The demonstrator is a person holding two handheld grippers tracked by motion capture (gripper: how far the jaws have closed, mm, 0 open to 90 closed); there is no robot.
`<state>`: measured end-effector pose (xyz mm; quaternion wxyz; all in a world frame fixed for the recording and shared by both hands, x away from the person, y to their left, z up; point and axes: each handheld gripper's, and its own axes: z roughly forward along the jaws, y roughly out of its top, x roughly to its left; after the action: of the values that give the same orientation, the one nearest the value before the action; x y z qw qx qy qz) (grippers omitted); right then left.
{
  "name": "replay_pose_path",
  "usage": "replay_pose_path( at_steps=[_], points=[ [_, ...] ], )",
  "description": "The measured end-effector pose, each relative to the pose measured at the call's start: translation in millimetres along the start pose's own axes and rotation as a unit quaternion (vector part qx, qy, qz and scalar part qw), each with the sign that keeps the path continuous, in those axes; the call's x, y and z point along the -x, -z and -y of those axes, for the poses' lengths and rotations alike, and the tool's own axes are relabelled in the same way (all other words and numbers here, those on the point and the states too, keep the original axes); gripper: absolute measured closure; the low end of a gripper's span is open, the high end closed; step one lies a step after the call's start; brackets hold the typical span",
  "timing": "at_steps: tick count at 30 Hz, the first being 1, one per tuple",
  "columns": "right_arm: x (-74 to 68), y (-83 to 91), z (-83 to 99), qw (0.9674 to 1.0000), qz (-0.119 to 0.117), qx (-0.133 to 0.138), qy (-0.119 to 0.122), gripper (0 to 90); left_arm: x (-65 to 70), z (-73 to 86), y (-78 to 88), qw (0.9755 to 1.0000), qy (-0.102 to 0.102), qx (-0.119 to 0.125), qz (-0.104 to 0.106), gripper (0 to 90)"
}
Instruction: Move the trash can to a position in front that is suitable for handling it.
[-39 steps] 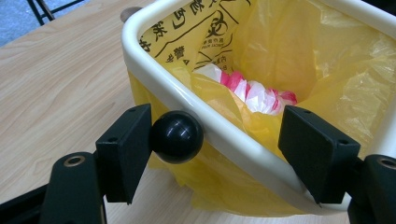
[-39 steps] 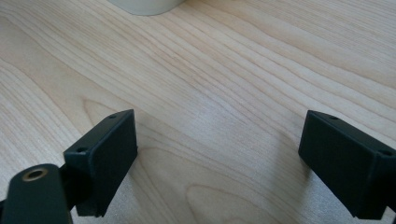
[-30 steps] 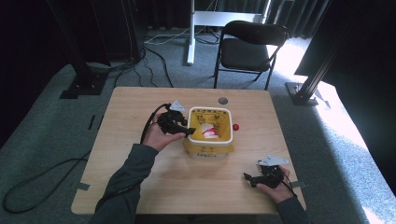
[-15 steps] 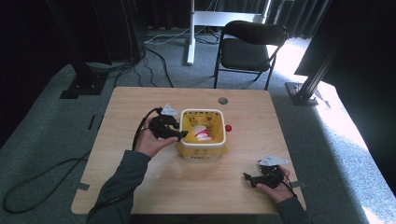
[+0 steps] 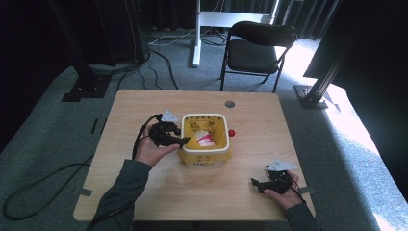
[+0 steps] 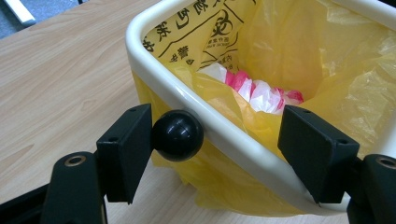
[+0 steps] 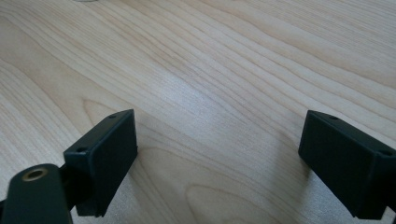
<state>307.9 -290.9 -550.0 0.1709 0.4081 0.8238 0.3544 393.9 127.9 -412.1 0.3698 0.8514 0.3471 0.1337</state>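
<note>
At the desk's [image 5: 144,202] middle stands the yellow-lined waste bin [image 5: 204,153]; the left gripper [image 6: 224,154] straddles its rim, fingers apart, apparently to grip it; the right gripper [image 5: 262,184] rests aside, fingers apart.

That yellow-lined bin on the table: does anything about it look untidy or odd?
Slightly. The white plastic bin has its yellow biohazard liner crumpled inside, bunched over a red-and-white wad. A small red ball lies outside on the wooden table. Nothing looks damaged.
</note>
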Motion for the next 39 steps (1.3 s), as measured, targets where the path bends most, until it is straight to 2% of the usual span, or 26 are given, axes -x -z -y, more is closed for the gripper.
replay_pose_path(
  at_steps=[10,22,31,39],
  points=[
    [0.0,0.0,0.0,1.0,0.0,0.0,0.0,10.9,1.5,2.5,0.9,1.0,-0.001,0.003,0.002,27.4],
    [0.0,0.0,0.0,1.0,0.0,0.0,0.0,10.9,10.1,2.5,0.9,0.9999,-0.01,-0.002,0.003,27.4],
    [0.0,0.0,0.0,1.0,0.0,0.0,0.0,11.0,16.0,4.7,1.3,0.9999,-0.009,0.003,0.007,27.4],
    [0.0,0.0,0.0,1.0,0.0,0.0,0.0,10.9,13.9,3.6,4.1,0.9999,-0.008,0.009,0.009,27.4]
  ],
)
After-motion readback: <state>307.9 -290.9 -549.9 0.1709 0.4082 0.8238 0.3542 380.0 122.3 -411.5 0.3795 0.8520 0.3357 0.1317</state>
